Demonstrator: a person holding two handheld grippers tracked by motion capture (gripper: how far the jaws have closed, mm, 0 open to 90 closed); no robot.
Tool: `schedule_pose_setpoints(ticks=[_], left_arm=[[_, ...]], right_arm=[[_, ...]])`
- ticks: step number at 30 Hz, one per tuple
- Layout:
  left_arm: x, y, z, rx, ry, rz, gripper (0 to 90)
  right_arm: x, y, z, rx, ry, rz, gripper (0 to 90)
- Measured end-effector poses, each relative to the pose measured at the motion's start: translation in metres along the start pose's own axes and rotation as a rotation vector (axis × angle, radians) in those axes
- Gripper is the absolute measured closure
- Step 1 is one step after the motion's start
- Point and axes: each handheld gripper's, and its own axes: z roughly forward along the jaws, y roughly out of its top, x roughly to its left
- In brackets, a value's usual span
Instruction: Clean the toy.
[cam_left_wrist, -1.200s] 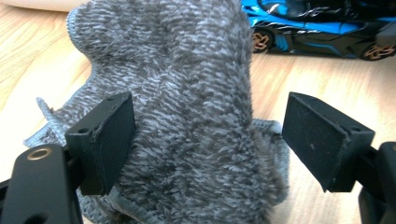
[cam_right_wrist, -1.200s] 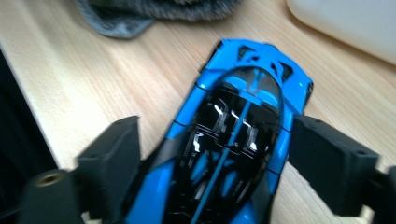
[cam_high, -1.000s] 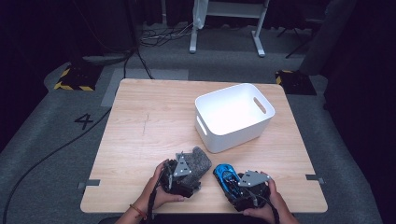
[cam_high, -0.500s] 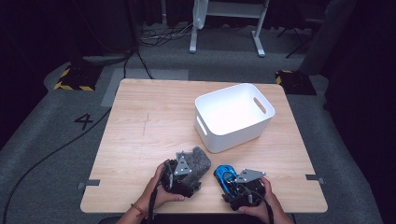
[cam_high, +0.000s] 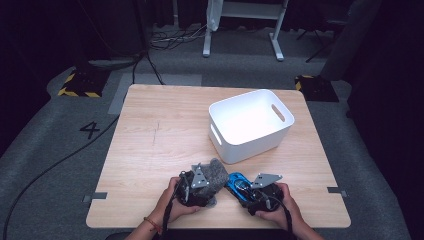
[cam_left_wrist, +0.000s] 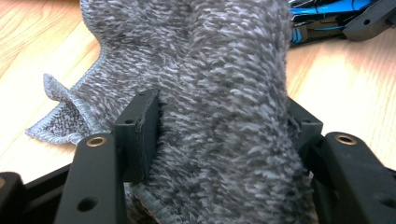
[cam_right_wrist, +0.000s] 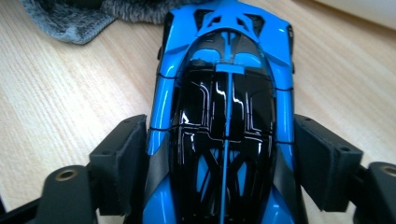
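Left gripper (cam_left_wrist: 219, 140): jaws have just been closing, and both pads now press into a bunched-up fold of the cloth, squeezing it from either side.
Cloth (cam_left_wrist: 224, 84): grey, fuzzy knit with a stitched hem; one corner trails flat on the table to the left of the jaws, while the rest stands humped up between them. In the high view it sits at the near edge, in front of the left hand (cam_high: 172, 202).
Right gripper (cam_right_wrist: 224, 158): jaws have just been closing too, and they straddle the toy car; the left pad sits against its flank, the right pad just beside it, contact hard to tell.
Toy car (cam_right_wrist: 224, 93): glossy blue with a black roof, lying on the table (cam_high: 165, 120) lengthwise between the jaws, just beside the cloth.
Basket (cam_high: 222, 112): white, with handle slots, farther back and right of centre.
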Motion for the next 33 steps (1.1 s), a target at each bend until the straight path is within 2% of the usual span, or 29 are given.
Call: schedule_pose_setpoints(ticks=[3, 4, 7, 8, 9, 11, 15, 16, 18, 21, 23, 26, 29, 30, 31, 32, 33], left_arm=[[0.002, 0.001, 0.001, -0.003, -0.006, -0.013, 37.2], [0.003, 0.001, 0.002, 0.002, -0.01, -0.016, 34.8], [0.002, 0.003, 0.006, 0.026, -0.023, -0.003, 28.8], [0.001, 0.004, 0.007, 0.039, -0.016, 0.014, 28.7], [0.0, 0.006, 0.008, 0.046, -0.008, 0.016, 28.8], [-0.001, 0.008, 0.011, 0.05, 0.002, 0.014, 28.8], [-0.003, 0.01, 0.013, 0.047, 0.015, 0.014, 29.1], [-0.002, 0.01, 0.013, 0.046, 0.017, 0.013, 30.1], [-0.001, 0.01, 0.013, 0.041, 0.025, 0.014, 34.7], [0.003, 0.011, 0.011, 0.039, 0.045, 0.008, 52.2], [0.005, 0.01, 0.01, 0.019, 0.054, 0.001, 62.4], [0.004, 0.007, 0.006, -0.022, 0.063, 0.017, 69.0], [-0.002, 0.009, -0.004, -0.099, -0.003, 0.044, 70.4], [-0.007, 0.011, -0.008, -0.125, -0.021, 0.063, 70.5], [-0.012, 0.014, -0.011, -0.153, -0.061, 0.062, 70.4], [-0.018, 0.017, -0.013, -0.175, -0.101, 0.073, 70.4], [-0.025, 0.021, -0.013, -0.182, -0.122, 0.096, 70.4]], right_arm=[[-0.008, 0.0, 0.0, -0.014, 0.021, -0.036, 26.2], [-0.011, 0.0, 0.0, -0.023, 0.032, -0.032, 26.5], [-0.019, -0.001, -0.003, -0.041, 0.062, -0.068, 27.6], [-0.021, -0.001, -0.003, -0.031, 0.061, -0.089, 27.5], [-0.022, -0.001, -0.002, -0.038, 0.066, -0.091, 27.4], [-0.021, -0.001, 0.0, -0.051, 0.065, -0.089, 27.1], [-0.023, 0.002, 0.005, -0.027, 0.08, -0.12, 25.1], [-0.024, 0.002, 0.006, -0.035, 0.089, -0.11, 24.8], [-0.025, 0.004, 0.009, -0.034, 0.097, -0.108, 24.7], [-0.024, 0.006, 0.01, -0.034, 0.094, -0.106, 26.2], [-0.025, 0.006, 0.009, -0.038, 0.094, -0.108, 26.3], [-0.026, 0.003, 0.007, -0.058, 0.105, -0.097, 26.5], [-0.033, 0.0, 0.004, -0.078, 0.145, -0.044, 26.7], [-0.036, -0.002, 0.003, -0.109, 0.168, -0.004, 28.2], [-0.039, -0.002, 0.001, -0.109, 0.19, 0.024, 28.2], [-0.041, -0.003, 0.0, -0.118, 0.198, 0.04, 28.2], [-0.041, -0.003, -0.001, -0.116, 0.186, 0.044, 28.2]])
